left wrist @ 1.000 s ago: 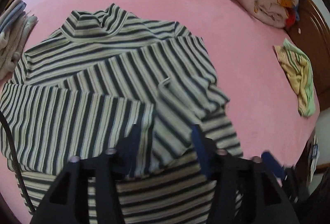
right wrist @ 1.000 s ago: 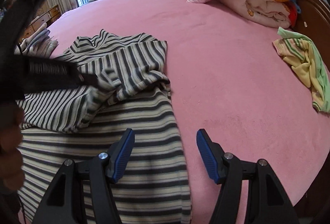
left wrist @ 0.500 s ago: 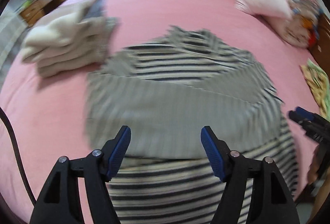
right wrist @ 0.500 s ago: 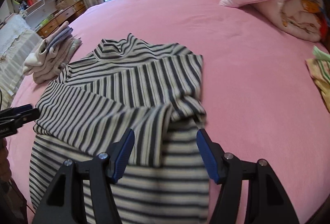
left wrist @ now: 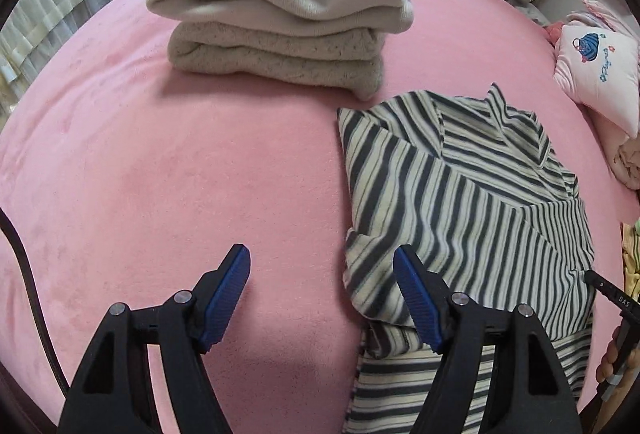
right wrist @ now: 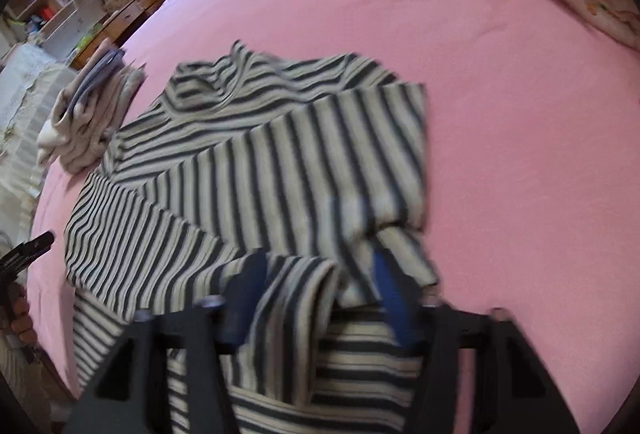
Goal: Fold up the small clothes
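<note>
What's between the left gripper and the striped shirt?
Nothing visible. The left gripper is open over bare pink bedsheet; the striped shirt lies just to its right. The stack of folded clothes sits farther back.

Your left wrist camera is looking low across the pink bed [left wrist: 200, 162], near its edge, facing the folded cream stack [left wrist: 280, 10]. Your right wrist camera is looking down closely over the striped top [right wrist: 272, 162]. Both views are sharing that top [left wrist: 472, 218] and the stack [right wrist: 88, 114].
</note>
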Available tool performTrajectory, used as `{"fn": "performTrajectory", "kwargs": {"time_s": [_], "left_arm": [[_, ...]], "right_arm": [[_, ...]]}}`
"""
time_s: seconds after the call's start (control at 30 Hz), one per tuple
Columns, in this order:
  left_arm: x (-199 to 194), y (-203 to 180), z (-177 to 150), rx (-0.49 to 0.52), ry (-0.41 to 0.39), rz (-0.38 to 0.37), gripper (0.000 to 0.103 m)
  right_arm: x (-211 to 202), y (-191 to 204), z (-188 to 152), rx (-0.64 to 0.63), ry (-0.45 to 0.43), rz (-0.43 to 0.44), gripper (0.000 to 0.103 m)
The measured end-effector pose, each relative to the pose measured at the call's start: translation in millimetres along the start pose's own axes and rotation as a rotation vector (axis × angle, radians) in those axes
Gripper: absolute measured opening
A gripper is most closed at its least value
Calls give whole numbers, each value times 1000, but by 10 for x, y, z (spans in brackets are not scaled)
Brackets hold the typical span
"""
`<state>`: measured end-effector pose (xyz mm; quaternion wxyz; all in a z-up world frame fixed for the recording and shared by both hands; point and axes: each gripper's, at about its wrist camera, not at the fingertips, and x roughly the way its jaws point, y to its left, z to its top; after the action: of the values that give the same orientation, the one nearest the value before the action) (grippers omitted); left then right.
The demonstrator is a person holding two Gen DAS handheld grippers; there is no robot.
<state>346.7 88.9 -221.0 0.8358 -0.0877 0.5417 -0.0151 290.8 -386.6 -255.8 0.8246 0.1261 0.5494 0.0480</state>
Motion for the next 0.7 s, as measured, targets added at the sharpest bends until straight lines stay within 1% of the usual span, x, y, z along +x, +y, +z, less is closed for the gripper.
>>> {"fn": "performTrajectory", "kwargs": {"time_s": [0.03,0.1,0.17,0.27,0.3,0.37,0.4,0.47,0.53,0.6,0.67,0.7], "left_arm": [[17,-4,1,4,2,2,73],[68,-92,2,17,1,6,73],[99,-169,22,30,-5,9,73],[125,-252,80,47,-24,14,73],[133,-267,100,48,-29,16,73],[159,-285,150,41,-35,13,73],[171,-284,174,35,-36,10,73],[230,-295,241,25,-33,7,73],[309,-312,304,23,-24,15,73],[407,-342,367,27,-5,23,73],[512,-388,425,38,16,33,73],[576,-422,456,48,26,53,73]], "right_arm": [[17,55,-26,-32,10,-12,10],[-25,162,-66,-101,-17,-71,8],[-124,219,-75,-133,-60,-106,5],[-344,227,-25,-132,-164,-165,5],[-392,217,0,-127,-188,-185,5],[-458,166,54,-101,-238,-262,5],[-473,145,64,-92,-249,-281,5],[-456,64,70,-66,-255,-318,5],[-383,5,60,-57,-230,-310,5],[-295,-4,29,-65,-207,-323,5],[-240,6,0,-73,-206,-337,5],[-229,6,-11,-74,-207,-341,5]]}}
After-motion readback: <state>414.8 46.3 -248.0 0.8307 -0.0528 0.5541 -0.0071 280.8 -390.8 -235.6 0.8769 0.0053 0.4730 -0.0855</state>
